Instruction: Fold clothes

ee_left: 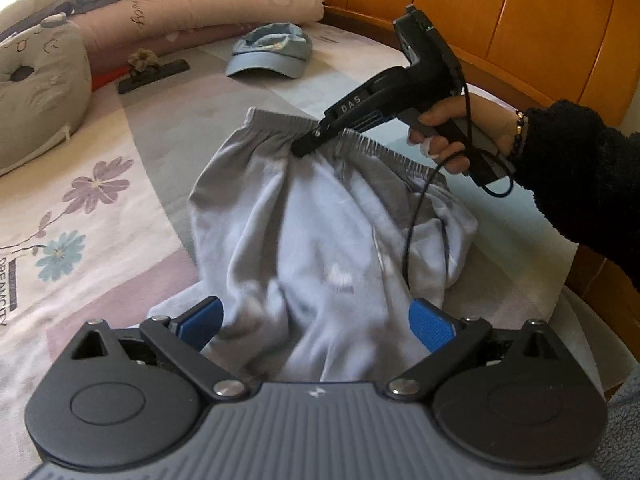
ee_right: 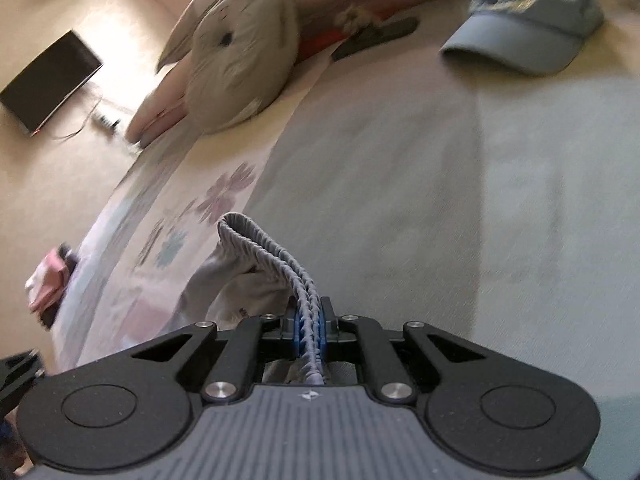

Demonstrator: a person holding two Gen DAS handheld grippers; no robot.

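Left wrist view: left claw (ee_left: 316, 322) spread wide, blue pads (ee_left: 430, 324) on either side of the near end of the grey shorts (ee_left: 320, 240), not pressing; shorts bunched on the bed (ee_left: 160, 128), waistband on the far side; right claw (ee_left: 306, 142) clenched on that waistband, held by a hand (ee_left: 448, 136) in a dark sleeve; blue cap (ee_left: 272, 54) far behind

Right wrist view: right claw (ee_right: 309, 326) pinched on the ribbed waistband (ee_right: 264, 246); cap (ee_right: 524, 24) far right; pillow (ee_right: 240, 68) far left

Fuzzy black sleeve (ee_left: 580, 176), beaded bracelet (ee_left: 519, 128) (black gripper (ee_left: 306, 145), blue fingers (ee_left: 430, 326)).
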